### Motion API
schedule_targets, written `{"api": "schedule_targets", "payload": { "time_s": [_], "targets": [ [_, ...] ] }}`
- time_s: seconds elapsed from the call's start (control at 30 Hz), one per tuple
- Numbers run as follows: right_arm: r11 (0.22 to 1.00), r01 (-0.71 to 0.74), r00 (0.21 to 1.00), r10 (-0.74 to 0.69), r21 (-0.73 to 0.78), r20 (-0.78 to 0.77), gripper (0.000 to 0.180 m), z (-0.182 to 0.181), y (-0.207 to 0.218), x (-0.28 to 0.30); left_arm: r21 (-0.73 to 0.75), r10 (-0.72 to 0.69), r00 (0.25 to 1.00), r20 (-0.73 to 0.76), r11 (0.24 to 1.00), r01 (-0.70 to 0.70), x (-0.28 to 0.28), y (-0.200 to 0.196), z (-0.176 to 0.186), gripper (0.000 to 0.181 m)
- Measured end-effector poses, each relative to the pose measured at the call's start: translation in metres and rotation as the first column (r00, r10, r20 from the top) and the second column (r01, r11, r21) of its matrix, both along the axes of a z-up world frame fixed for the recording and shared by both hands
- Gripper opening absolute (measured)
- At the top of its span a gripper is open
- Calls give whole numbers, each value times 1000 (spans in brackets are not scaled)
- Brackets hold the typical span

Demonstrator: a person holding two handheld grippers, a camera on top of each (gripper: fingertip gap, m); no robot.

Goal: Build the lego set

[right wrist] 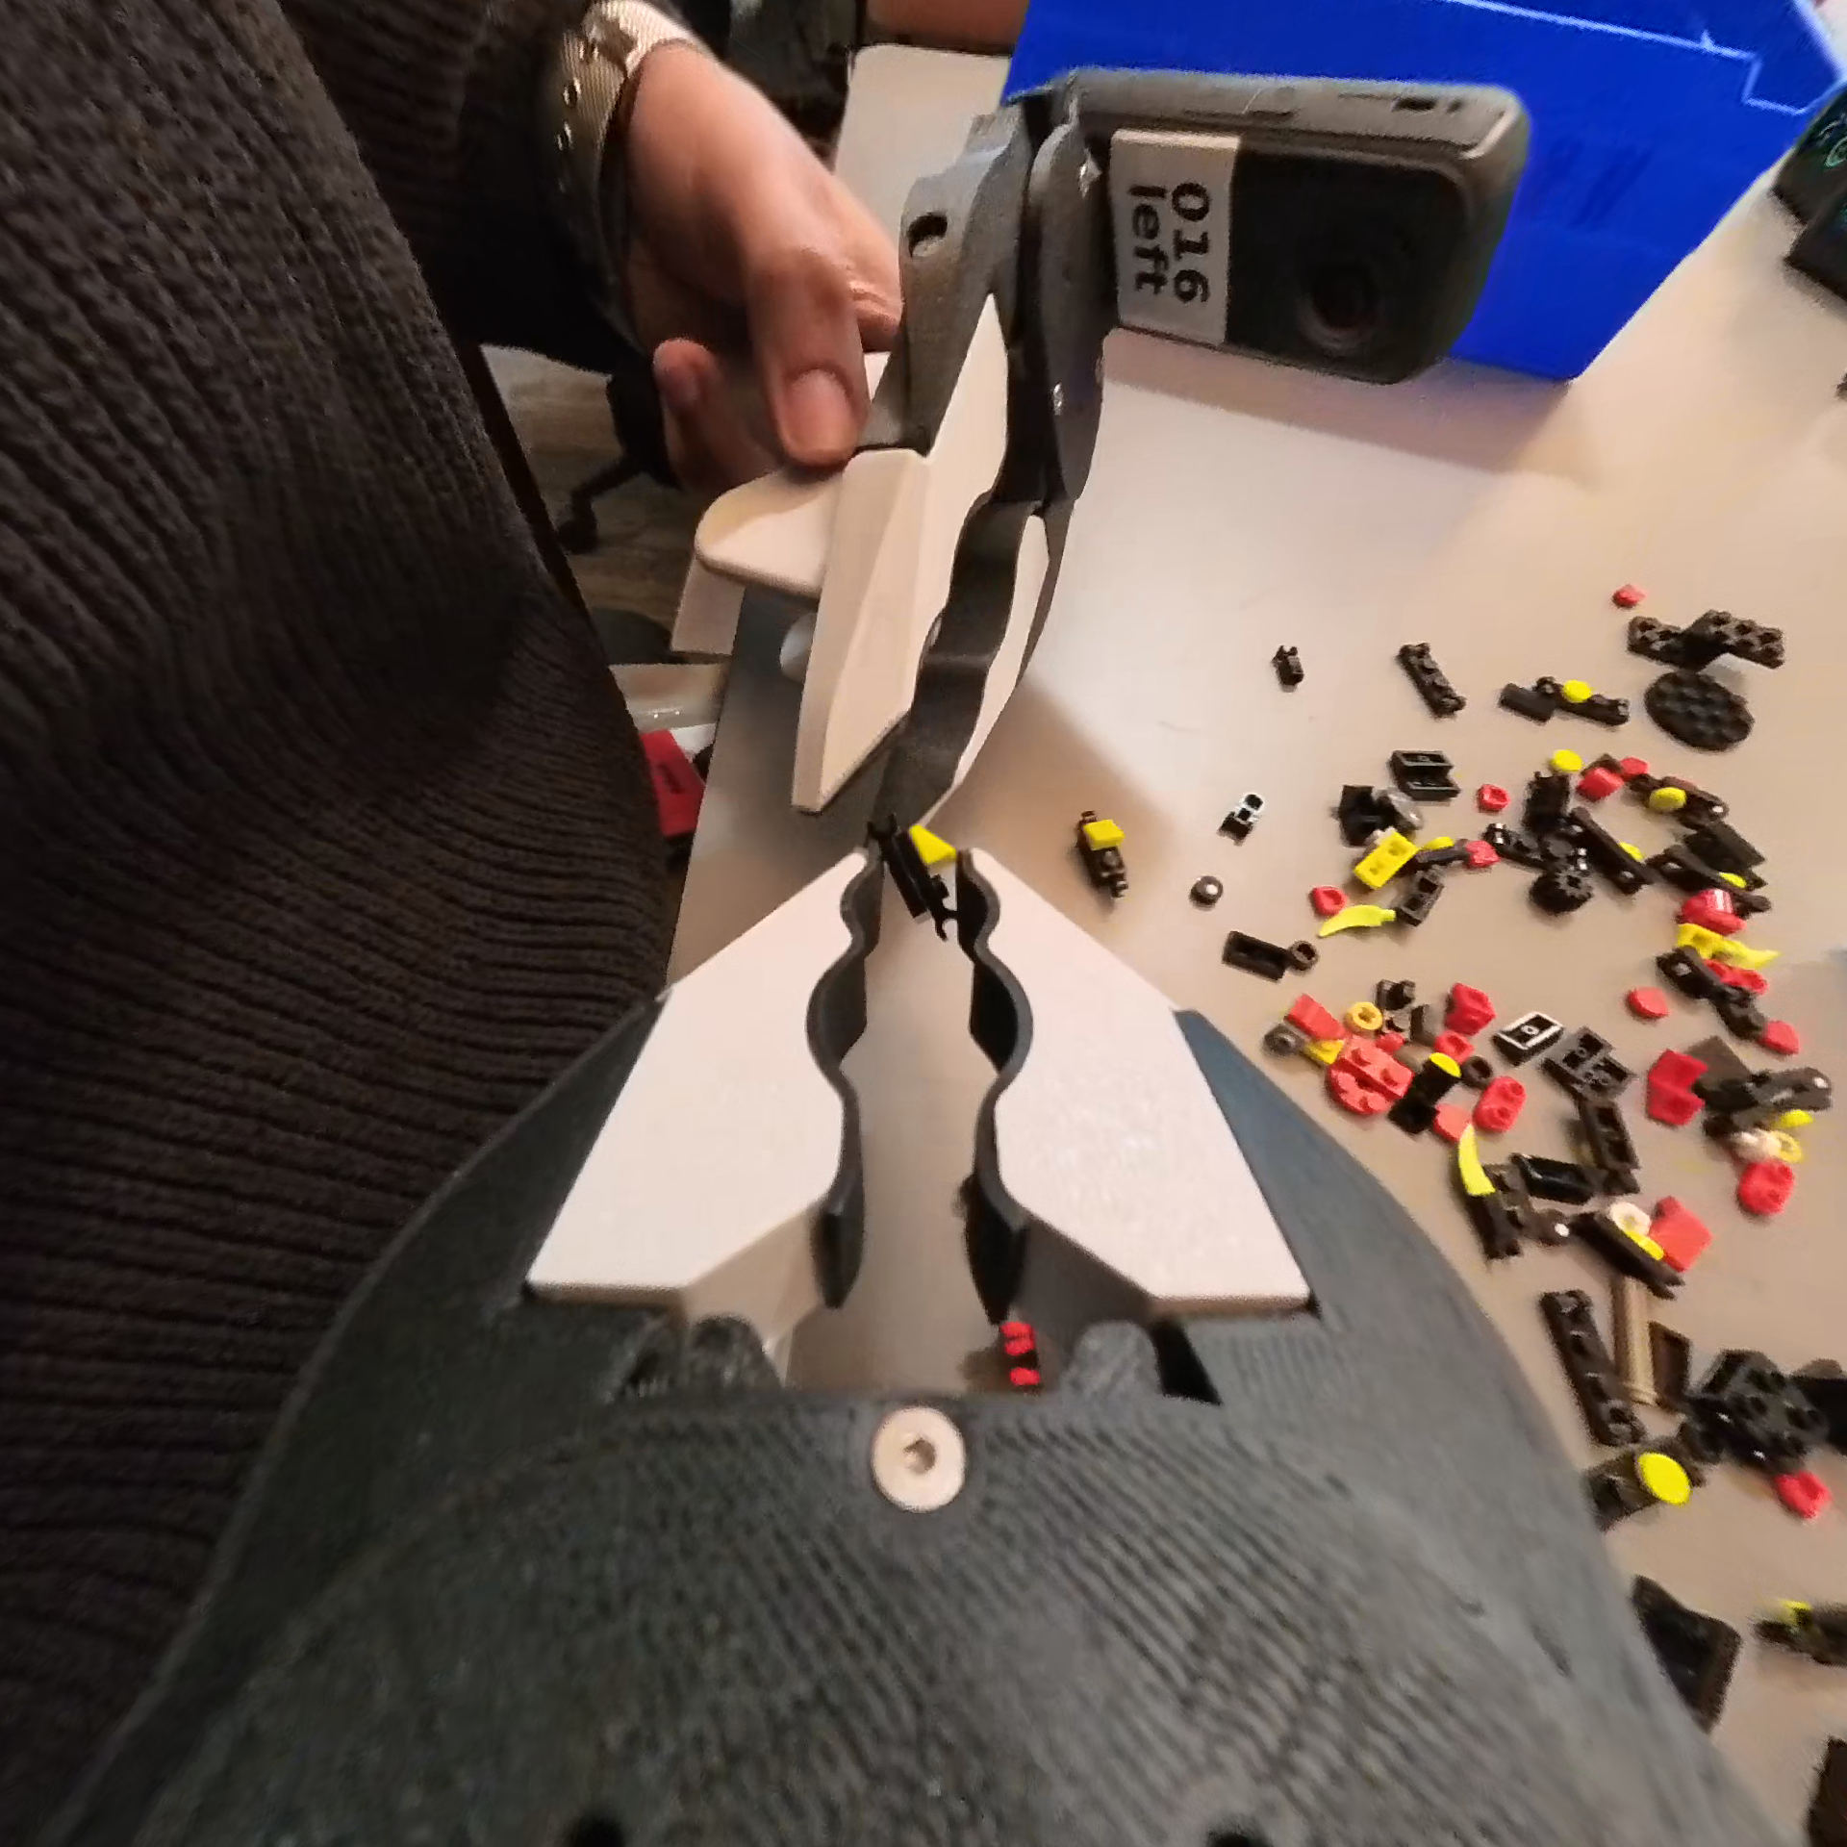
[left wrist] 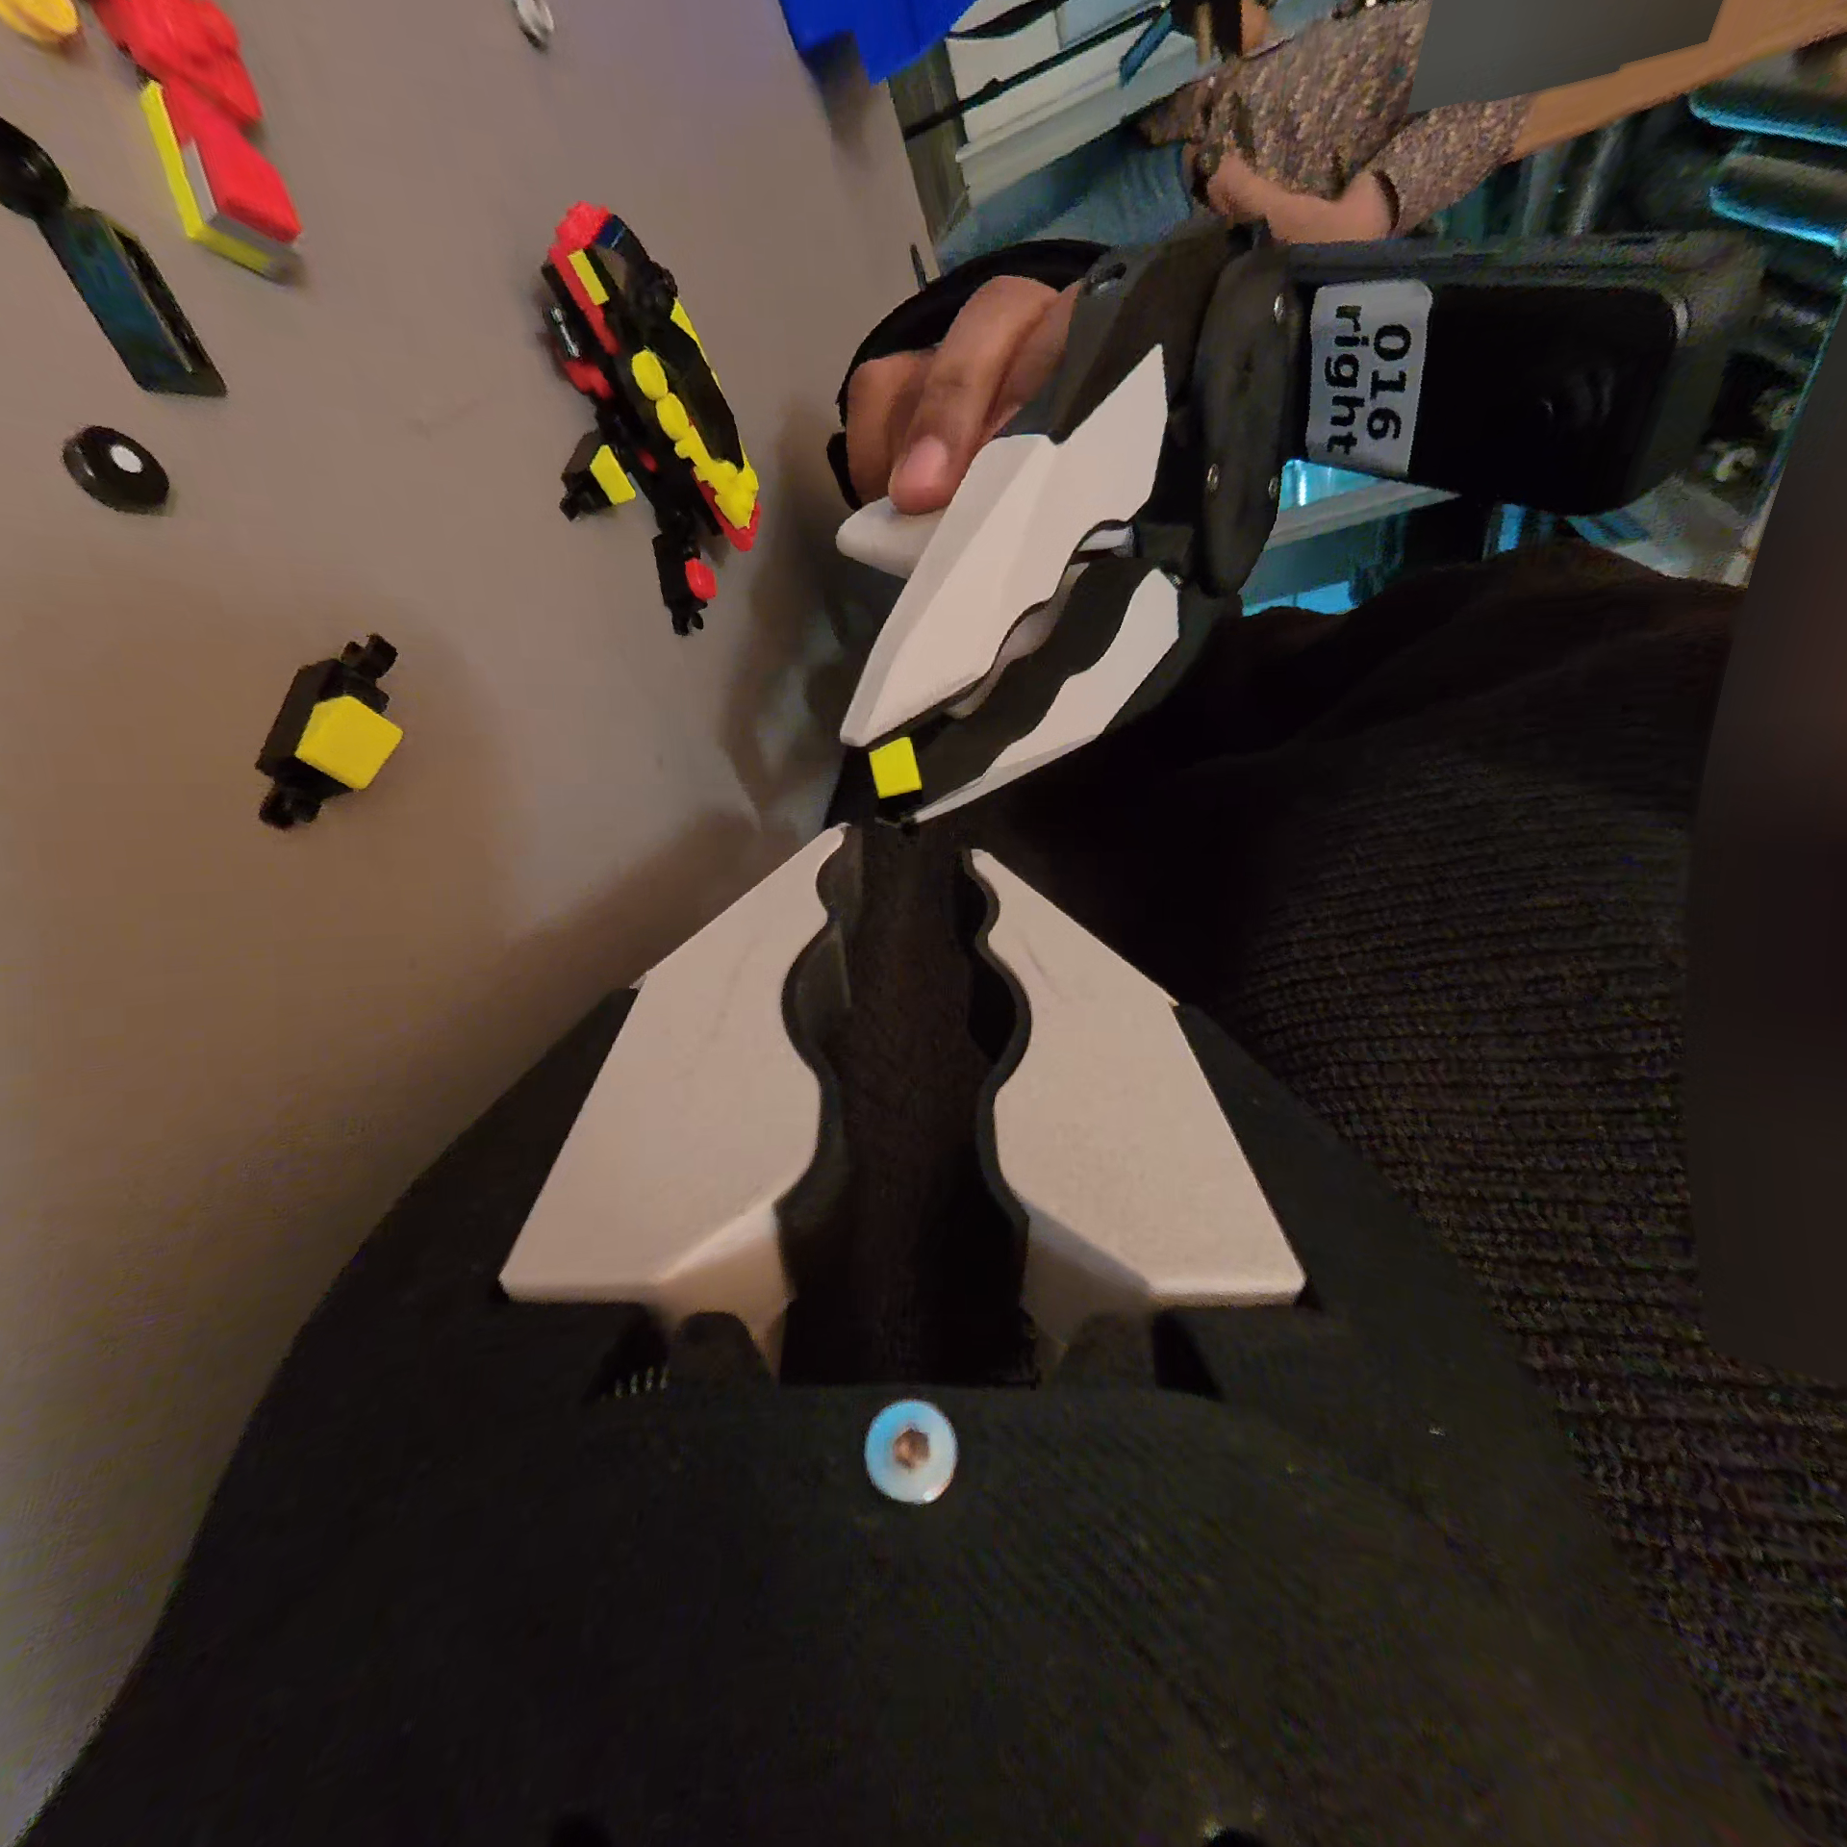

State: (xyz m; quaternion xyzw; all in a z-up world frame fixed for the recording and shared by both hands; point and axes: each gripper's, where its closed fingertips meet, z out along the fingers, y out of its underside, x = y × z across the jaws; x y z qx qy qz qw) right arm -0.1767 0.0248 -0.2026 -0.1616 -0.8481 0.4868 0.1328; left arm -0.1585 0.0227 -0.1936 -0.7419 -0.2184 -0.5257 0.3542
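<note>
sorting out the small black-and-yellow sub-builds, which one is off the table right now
The black-and-yellow piece pinched in the right gripper tips, held in the air. Its lookalike lies loose on the table.

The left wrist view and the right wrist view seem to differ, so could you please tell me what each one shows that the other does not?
Only the left wrist view shows the partly built red, yellow and black model lying on the table. Only the right wrist view shows the scattered pile of loose bricks and the blue bin. Both show the small black and yellow piece pinched in the right tongs, with the left tongs meeting it tip to tip beside the table edge.
</note>
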Motion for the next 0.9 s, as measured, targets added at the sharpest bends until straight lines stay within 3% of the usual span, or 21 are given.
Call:
{"api": "schedule_targets", "payload": {
  "time_s": [0.53, 0.77, 0.9],
  "targets": [
    [999, -9, 999, 8, 32, 36, 13, -6, -7, 2, -33, 76, 996, 51, 997, -74, -9, 5, -6, 8],
    [999, 8, 1000, -7, 45, -19, 13, -3, -7, -1, -18, 96, 995, 39, 995, -95, -13, 6, -4, 6],
    [995, 72, 996, -69, -66, 52, 29, 10, -1, -10, 80, 112, 994, 3, 990, -112, -20, 7, 12, 5]
  ]
}}
